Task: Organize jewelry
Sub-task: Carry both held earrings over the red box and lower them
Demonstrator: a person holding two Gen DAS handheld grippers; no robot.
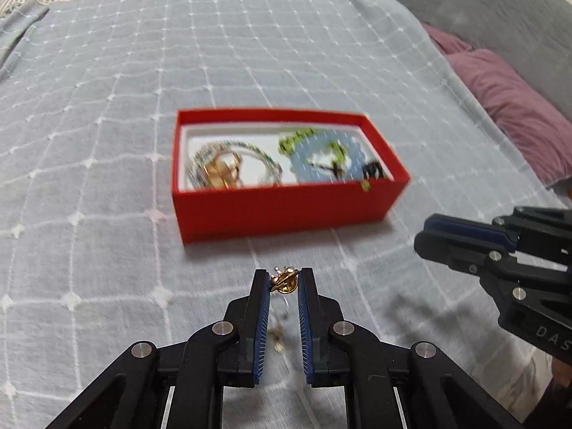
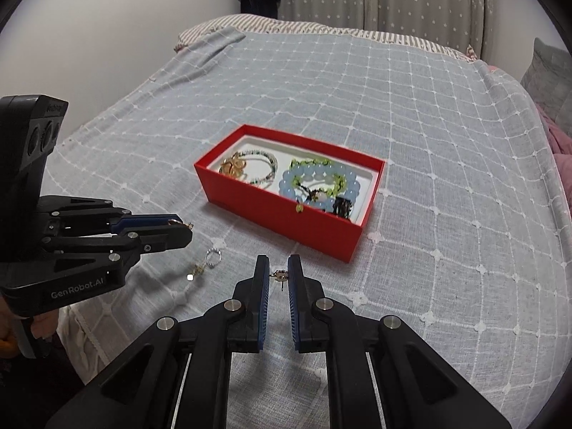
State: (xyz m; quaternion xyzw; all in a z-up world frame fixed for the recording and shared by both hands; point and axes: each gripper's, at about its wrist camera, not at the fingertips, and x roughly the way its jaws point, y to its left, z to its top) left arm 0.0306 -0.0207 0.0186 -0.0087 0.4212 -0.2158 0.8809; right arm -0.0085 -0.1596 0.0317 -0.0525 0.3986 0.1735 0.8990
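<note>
An open red box (image 1: 286,211) (image 2: 286,221) sits on the bed with a blue bead bracelet (image 2: 321,182), green beads, a thin beaded bracelet and a gold flower piece (image 2: 232,166) inside. My left gripper (image 1: 284,279) (image 2: 184,229) hangs in front of the box, shut on a small gold earring (image 1: 281,279). To its right my right gripper (image 2: 278,268) (image 1: 423,234) is level with it and shut on a small gold stud earring (image 2: 279,275). Both grippers are lifted off the bedspread.
A silver ring (image 2: 213,257) and a small gold piece (image 2: 196,270) lie loose on the grey checked bedspread (image 2: 429,143) between the two grippers. A purple pillow (image 1: 518,107) and grey pillow lie at the right. A hand holds the left gripper's handle at the lower left.
</note>
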